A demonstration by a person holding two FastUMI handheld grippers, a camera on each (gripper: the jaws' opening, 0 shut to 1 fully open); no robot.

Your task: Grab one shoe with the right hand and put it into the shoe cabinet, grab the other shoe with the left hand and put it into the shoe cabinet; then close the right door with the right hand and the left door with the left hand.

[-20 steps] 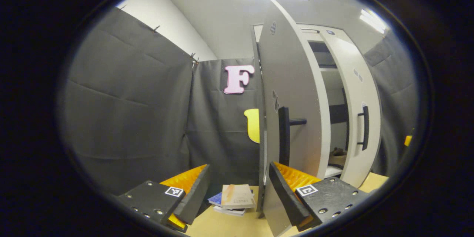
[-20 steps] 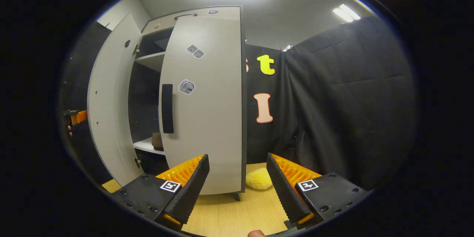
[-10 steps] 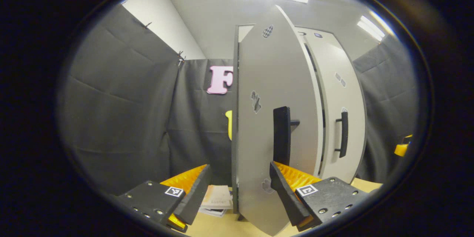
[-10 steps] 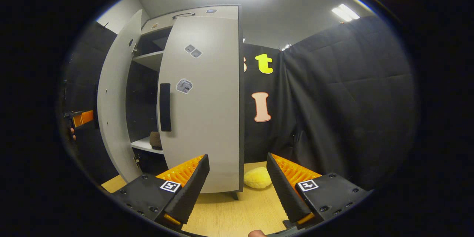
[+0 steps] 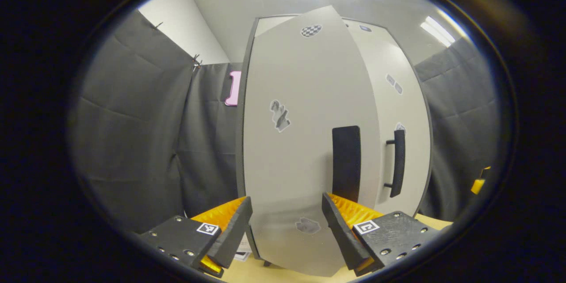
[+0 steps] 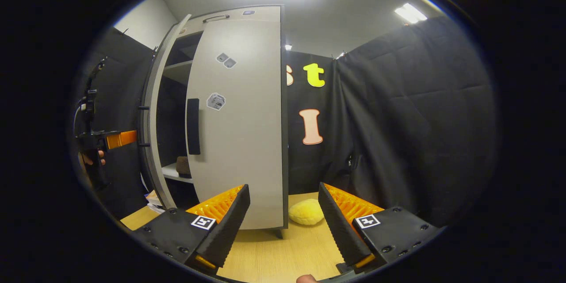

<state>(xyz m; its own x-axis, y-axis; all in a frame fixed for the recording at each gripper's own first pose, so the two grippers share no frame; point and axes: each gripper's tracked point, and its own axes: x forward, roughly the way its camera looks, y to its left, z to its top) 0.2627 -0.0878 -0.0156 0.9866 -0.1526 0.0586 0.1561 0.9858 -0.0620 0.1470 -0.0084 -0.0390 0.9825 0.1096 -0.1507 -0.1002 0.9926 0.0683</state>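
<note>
A: The left tool (image 5: 286, 225) has its fingers spread wide with nothing between them, right up against the face of the left door (image 5: 305, 141). Whether a finger actually touches the panel I cannot tell.

B: And the right tool (image 6: 283, 221)?

A: Also gaping, gripping nothing. It hangs over the table (image 6: 283, 256), back from the shoe cabinet (image 6: 230, 17), pointing toward the right door (image 6: 243, 132).

B: How do the doors stand?

A: In the right gripper view the right door looks shut flat against the cabinet, its dark handle (image 6: 193, 126) running upright. The left door is ajar; that view sees it nearly edge-on, with a gap into the cabinet between the two doors. In the left gripper view, both doors' handles sit close together, the left door's handle (image 5: 346, 163) just beside the right one's.

B: The shoes?

A: One shoe (image 6: 182, 166) is visible through the gap, sitting on the white shelf (image 6: 177, 172) inside the cabinet. I cannot make out a second one.

B: Anything else around?

A: A yellow plush (image 6: 306, 212) lies on the table beside the cabinet's right corner. Some books (image 6: 153, 201) are stacked on the table behind the open left door. At the far left of the right gripper view, a hand (image 6: 90, 159) holds the left tool just outside that door.
</note>
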